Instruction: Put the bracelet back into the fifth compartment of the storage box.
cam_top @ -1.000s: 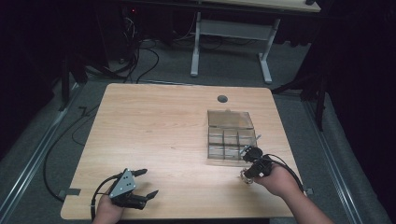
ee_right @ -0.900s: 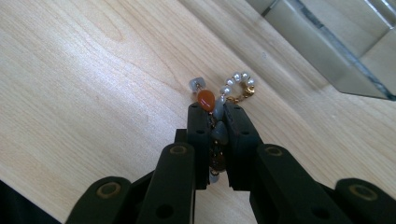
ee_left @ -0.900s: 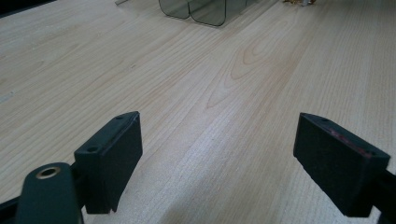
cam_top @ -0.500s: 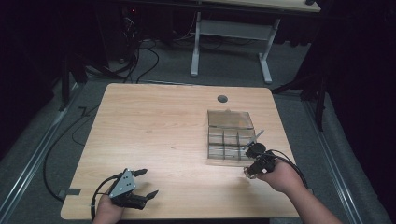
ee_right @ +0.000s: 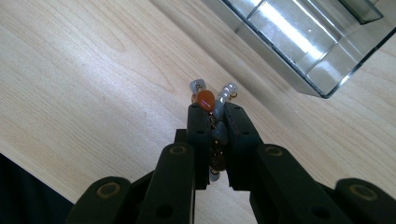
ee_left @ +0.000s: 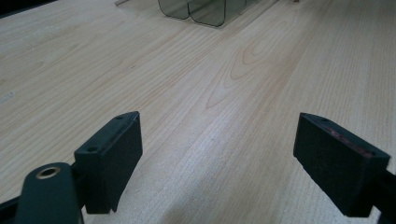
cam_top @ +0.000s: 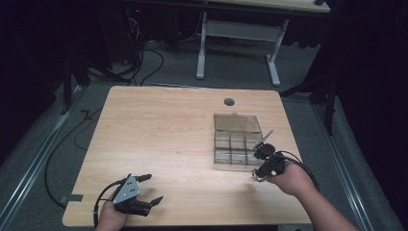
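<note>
My right gripper (ee_right: 215,116) is shut on a string of beads (ee_right: 206,100), with orange and pale grey beads sticking out past the jaw tips. In the high view the right gripper (cam_top: 260,172) hangs just off the near right corner of a clear compartment box (cam_top: 235,139), and the beads (cam_top: 254,177) dangle just above the table. My left gripper (cam_top: 153,188) rests near the table's front left edge. It is open, and bare wood lies between the jaws of the left gripper (ee_left: 224,158).
The wooden table (cam_top: 159,130) has a round grey cable hole (cam_top: 229,101) at its far side. The clear box (ee_right: 303,42) lies close ahead and to the right of the held beads. Cables and a desk frame stand on the floor beyond the table.
My right hand has edged slightly right and away along the box's near corner, beads still held. The left gripper has not moved.
</note>
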Tool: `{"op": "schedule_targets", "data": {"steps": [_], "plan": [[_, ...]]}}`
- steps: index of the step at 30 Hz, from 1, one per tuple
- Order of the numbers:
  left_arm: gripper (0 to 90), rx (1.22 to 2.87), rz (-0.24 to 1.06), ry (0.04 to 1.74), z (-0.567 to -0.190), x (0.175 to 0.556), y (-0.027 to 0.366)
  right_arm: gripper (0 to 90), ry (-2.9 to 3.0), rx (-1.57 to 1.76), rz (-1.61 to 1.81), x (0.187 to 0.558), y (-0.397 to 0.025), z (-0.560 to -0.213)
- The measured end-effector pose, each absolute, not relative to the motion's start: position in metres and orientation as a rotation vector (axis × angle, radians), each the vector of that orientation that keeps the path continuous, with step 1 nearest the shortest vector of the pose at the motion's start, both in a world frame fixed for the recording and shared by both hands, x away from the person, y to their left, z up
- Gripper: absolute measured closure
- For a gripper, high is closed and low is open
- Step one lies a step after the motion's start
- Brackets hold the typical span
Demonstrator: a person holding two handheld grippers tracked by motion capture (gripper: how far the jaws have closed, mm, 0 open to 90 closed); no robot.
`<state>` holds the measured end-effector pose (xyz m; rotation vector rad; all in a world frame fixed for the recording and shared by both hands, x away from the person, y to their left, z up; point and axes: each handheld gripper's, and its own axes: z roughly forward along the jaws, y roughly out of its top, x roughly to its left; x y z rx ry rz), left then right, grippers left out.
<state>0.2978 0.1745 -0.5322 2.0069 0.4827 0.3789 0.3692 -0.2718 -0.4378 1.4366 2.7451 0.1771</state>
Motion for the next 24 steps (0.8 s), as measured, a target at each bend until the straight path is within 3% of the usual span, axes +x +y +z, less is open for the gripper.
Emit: {"op": "schedule_targets", "data": {"steps": [24], "plan": [[16.2, 2.001, 0.378, 0.485, -0.532, 0.298, 0.175, 82.5, 2.729, 1.431, 0.193, 0.376, -0.271, -0.407]]}}
